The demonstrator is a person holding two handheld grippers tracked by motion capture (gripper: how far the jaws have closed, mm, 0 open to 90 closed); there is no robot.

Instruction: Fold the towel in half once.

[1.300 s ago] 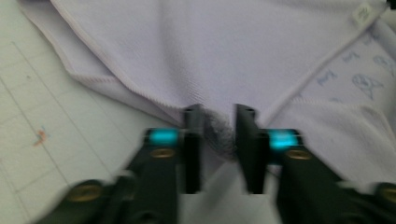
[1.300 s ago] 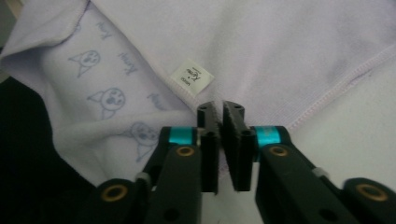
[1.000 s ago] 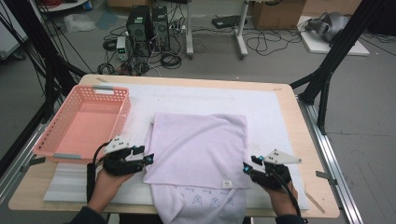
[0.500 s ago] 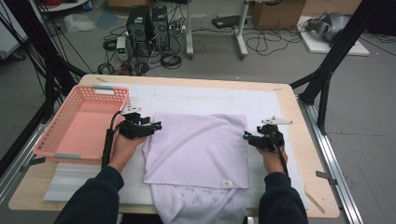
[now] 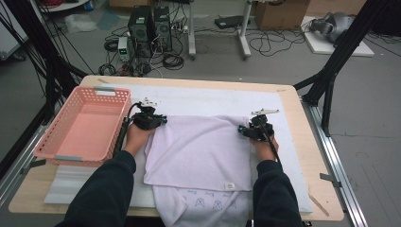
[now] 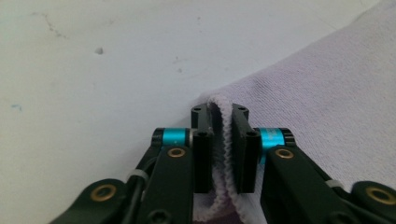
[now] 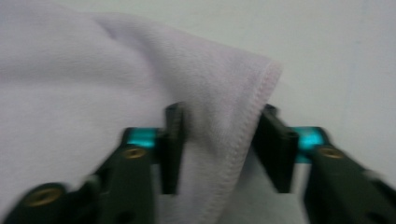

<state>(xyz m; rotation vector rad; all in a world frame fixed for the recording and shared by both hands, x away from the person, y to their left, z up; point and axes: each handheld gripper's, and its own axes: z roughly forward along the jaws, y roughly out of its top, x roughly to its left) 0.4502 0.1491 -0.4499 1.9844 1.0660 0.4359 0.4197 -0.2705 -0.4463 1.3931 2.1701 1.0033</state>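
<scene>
left gripper [image 6: 220, 140] is clamped on the far-left corner of our lilac garment [image 5: 198, 146]; its jaws have just been closing, and the hem is pinched between the pads. the pink basket [image 5: 47, 146] sits just outside that hand. right gripper [image 7: 219, 149] has also just been closing, straddling the far-right corner; the fabric bunches between jaws that still stand apart, and the frame is blurred. risk: if we pull now, the right side slips out, only the left lifts, and the fold skews.
</scene>
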